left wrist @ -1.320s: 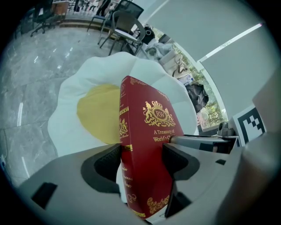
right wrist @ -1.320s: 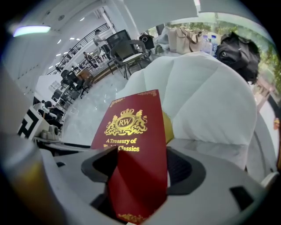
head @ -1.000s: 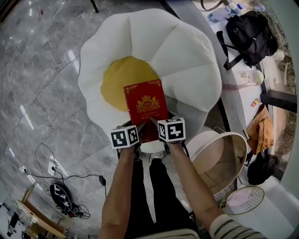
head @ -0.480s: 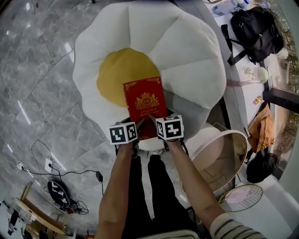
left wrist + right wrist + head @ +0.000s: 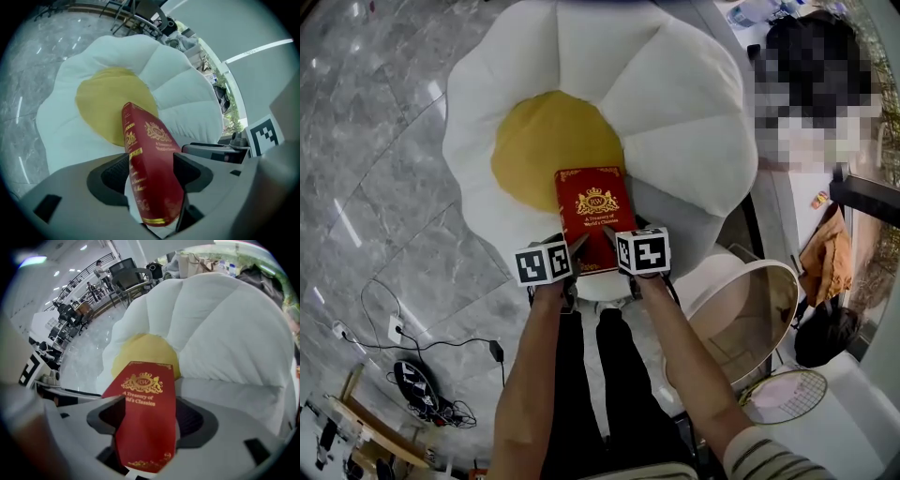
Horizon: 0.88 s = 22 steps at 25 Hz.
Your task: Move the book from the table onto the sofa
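A red hardback book with gold print hangs just above the white, egg-shaped sofa, half over its yellow centre. My left gripper is shut on the book's near left corner. My right gripper is shut on its near right corner. In the left gripper view the book stands spine-up between the left gripper's pads. In the right gripper view the book's front cover faces up inside the right gripper. Whether the book touches the cushion is hidden.
A round white table stands at the right beside the person's legs. A power strip and cables lie on the marble floor at the left. A racket lies at the lower right, and bags sit behind the sofa.
Both grippers have sunk with the book toward the sofa seat. The book now lies flatter over the edge of the yellow centre.
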Tool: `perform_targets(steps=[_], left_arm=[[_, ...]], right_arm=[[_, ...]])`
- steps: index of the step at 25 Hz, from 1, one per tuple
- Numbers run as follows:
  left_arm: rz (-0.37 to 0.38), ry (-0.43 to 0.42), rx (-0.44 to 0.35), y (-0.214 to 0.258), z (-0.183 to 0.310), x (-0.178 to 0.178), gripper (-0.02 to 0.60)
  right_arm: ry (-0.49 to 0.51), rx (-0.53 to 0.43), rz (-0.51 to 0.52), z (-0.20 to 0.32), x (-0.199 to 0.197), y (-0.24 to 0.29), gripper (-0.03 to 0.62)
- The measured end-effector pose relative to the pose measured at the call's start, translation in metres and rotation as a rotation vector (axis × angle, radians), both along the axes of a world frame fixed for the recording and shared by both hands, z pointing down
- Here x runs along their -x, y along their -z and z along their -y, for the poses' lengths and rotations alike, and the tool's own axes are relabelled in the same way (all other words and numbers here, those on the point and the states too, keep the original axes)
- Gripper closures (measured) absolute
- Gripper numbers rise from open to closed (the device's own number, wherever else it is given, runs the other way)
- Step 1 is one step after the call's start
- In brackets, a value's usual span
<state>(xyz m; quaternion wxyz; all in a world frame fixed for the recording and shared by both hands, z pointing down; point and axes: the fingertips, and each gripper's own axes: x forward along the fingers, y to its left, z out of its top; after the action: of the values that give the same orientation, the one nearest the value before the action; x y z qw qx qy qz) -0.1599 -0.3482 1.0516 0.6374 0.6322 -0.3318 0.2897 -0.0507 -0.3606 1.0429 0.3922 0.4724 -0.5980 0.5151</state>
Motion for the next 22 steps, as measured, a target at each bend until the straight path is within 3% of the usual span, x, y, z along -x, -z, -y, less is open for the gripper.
perform_targets(steps=[8, 17, 18, 20, 22], left_arm=[[0.001, 0.006, -0.034, 0.014, 0.003, 0.000, 0.282], [-0.050, 0.040, -0.104, 0.062, 0.006, -0.010, 0.347], [-0.051, 0.045, -0.118, 0.070, 0.007, -0.011, 0.357], [-0.048, 0.050, -0.156, 0.086, 0.011, -0.010, 0.386], [-0.050, 0.050, -0.193, 0.103, 0.014, -0.010, 0.413]], right_arm=[[-0.001, -0.020, 0.027, 0.000, 0.006, 0.011, 0.252], [-0.015, -0.081, 0.072, 0.000, 0.017, 0.051, 0.255], [-0.019, -0.093, 0.073, 0.001, 0.016, 0.059, 0.284], [-0.020, -0.123, 0.062, 0.003, 0.014, 0.074, 0.409], [-0.021, -0.145, 0.056, 0.003, 0.013, 0.088, 0.439]])
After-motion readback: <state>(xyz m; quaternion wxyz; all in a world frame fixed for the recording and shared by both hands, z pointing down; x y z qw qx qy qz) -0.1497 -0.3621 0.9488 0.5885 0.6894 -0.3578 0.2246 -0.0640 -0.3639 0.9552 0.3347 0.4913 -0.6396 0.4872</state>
